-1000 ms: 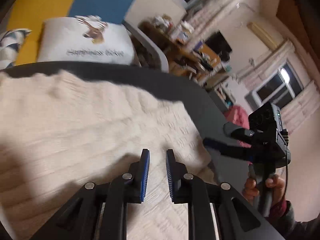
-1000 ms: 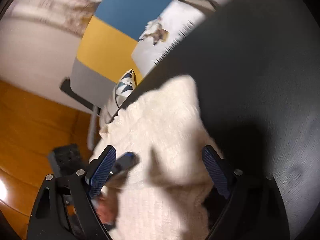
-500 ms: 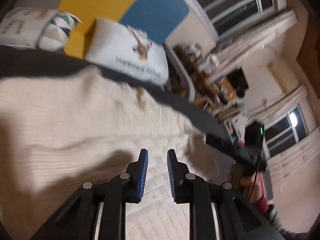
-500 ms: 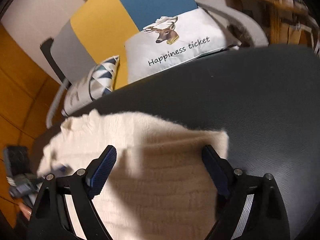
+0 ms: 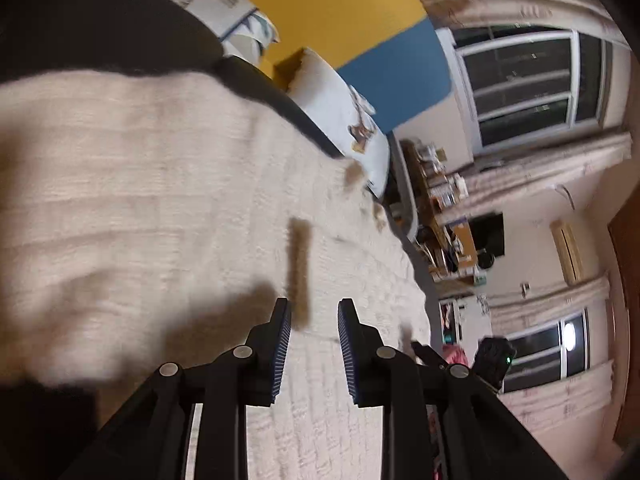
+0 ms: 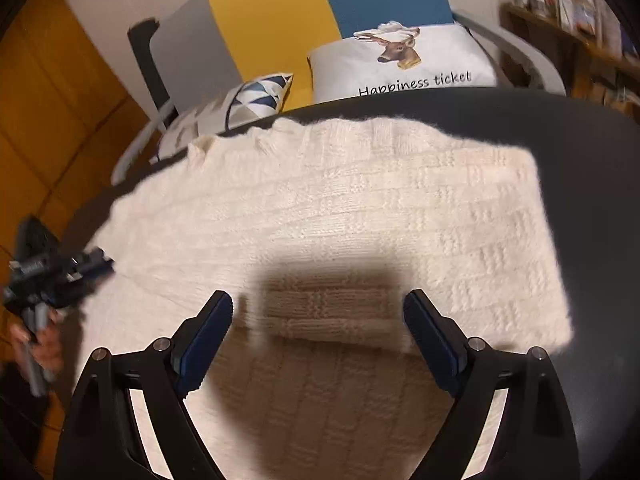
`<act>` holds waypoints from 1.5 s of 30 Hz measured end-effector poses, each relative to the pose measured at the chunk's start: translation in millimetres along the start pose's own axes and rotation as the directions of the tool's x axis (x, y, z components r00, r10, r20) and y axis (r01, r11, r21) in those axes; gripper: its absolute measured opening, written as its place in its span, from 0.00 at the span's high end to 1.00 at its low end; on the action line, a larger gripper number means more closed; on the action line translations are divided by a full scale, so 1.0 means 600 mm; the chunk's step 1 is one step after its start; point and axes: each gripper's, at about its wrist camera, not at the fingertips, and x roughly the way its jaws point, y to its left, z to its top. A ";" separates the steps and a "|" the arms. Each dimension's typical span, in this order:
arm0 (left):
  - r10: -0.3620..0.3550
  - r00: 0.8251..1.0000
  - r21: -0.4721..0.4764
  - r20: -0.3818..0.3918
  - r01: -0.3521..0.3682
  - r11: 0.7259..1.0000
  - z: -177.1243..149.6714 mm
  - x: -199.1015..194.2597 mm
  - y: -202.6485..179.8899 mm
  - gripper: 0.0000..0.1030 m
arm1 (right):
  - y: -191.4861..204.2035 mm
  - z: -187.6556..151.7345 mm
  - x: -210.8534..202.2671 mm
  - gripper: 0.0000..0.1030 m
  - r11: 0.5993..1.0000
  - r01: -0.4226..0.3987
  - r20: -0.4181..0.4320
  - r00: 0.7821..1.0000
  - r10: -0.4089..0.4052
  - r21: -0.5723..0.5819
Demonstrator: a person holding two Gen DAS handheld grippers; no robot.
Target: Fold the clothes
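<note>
A cream knitted sweater (image 6: 340,208) lies spread flat on a dark round worktop (image 6: 592,152). One part of it is folded over, so a top layer ends in a straight edge near the front and another layer shows under it.

The right hand-held gripper (image 6: 318,328) hangs over the near part of the sweater. Its two blue-padded fingers (image 6: 208,332) are wide apart with nothing between them. A dark shadow falls on the knit right between them.

The left hand-held gripper (image 5: 312,344) is over the sweater (image 5: 160,200) too. Its fingers have only a small gap between them, and no cloth is caught in that gap. This view is blurry. In the right wrist view, the left hand-held gripper (image 6: 60,268) shows at the left edge of the sweater, held by a hand (image 6: 40,344).

Behind the worktop stands a chair with a grey, yellow and blue back (image 6: 320,8). A white pillow with a deer picture (image 6: 400,64) and the words "Happiness ticket" rests on it. A pillow with triangles (image 6: 252,96) lies just beside it. A window (image 5: 524,88) with pale curtains is seen in the left wrist view.
</note>
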 end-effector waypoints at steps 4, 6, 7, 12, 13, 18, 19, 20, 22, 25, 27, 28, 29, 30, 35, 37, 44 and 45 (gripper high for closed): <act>-0.059 0.998 -0.019 -0.029 0.059 0.998 0.013 0.009 0.008 0.78 | 0.000 0.004 0.007 0.10 1.000 0.007 -0.016 1.000 -0.007 0.022; -0.078 0.996 -0.021 -0.050 0.077 0.997 0.019 0.017 0.010 0.78 | 0.010 0.008 0.017 0.08 1.000 0.023 -0.022 1.000 -0.023 0.008; -0.089 0.994 -0.021 -0.063 0.088 0.996 0.023 0.024 0.010 0.78 | 0.013 0.007 0.019 0.07 0.999 0.032 -0.023 0.999 -0.032 -0.001; -0.137 0.985 -0.027 -0.108 0.135 0.991 0.034 0.050 0.000 0.78 | 0.027 0.005 0.029 0.04 0.996 0.075 -0.028 0.997 -0.076 -0.044; -0.149 0.983 -0.020 -0.111 0.148 0.989 0.036 0.051 -0.005 0.78 | 0.028 0.005 0.030 0.02 0.996 0.079 -0.028 0.996 -0.080 -0.050; -0.120 0.979 0.040 -0.162 0.128 0.991 0.047 0.068 -0.027 0.78 | 0.032 0.004 0.038 0.00 0.994 0.093 -0.022 0.995 -0.095 -0.065; -0.094 0.980 0.058 -0.177 0.105 0.993 0.048 0.073 -0.030 0.78 | 0.032 0.003 0.039 0.00 0.993 0.096 -0.020 0.995 -0.098 -0.068; -0.056 0.982 0.078 -0.183 0.071 0.994 0.048 0.076 -0.032 0.78 | 0.033 0.003 0.040 0.00 0.992 0.098 -0.017 0.995 -0.099 -0.074; 0.001 0.977 0.103 -0.211 0.021 0.994 0.051 0.089 -0.031 0.78 | 0.032 0.001 0.039 0.00 0.992 0.093 -0.010 0.996 -0.094 -0.082; -0.069 0.972 0.058 -0.225 0.084 0.995 0.051 0.090 -0.029 0.78 | 0.030 -0.001 0.038 0.00 0.992 0.082 -0.001 0.997 -0.082 -0.092; -0.119 0.964 0.072 -0.239 0.140 0.988 0.046 0.098 -0.046 0.78 | 0.030 -0.003 0.038 0.00 0.992 0.084 0.007 0.997 -0.083 -0.095; -0.131 0.963 0.089 -0.235 0.155 0.984 0.044 0.099 -0.057 0.82 | 0.030 -0.003 0.038 0.00 0.992 0.086 0.010 0.996 -0.086 -0.097; -0.117 0.974 0.135 -0.196 0.145 0.980 0.044 0.092 -0.074 0.99 | 0.031 -0.004 0.039 0.00 0.991 0.089 0.012 0.996 -0.088 -0.100; -0.119 0.982 0.184 -0.146 0.145 0.972 0.044 0.080 -0.091 0.98 | 0.031 -0.004 0.039 0.00 0.991 0.088 0.014 0.996 -0.087 -0.100; 0.094 0.993 0.232 -0.070 -0.076 0.970 0.046 0.074 -0.072 0.98 | 0.022 -0.009 0.034 0.00 0.995 0.051 0.042 0.998 -0.048 -0.089; 0.143 0.987 0.228 -0.078 -0.122 0.966 0.037 0.080 -0.055 0.98 | 0.019 -0.009 0.032 0.00 0.996 0.038 0.048 0.998 -0.034 -0.080; 0.038 0.989 0.137 -0.142 -0.018 0.990 0.030 0.095 -0.049 0.79 | -0.015 -0.001 -0.027 0.00 0.998 -0.061 0.092 0.994 0.058 0.027; 0.030 0.988 0.131 -0.152 -0.010 0.991 0.031 0.099 -0.051 0.79 | -0.022 0.001 -0.038 0.00 0.996 -0.080 0.101 0.992 0.074 0.047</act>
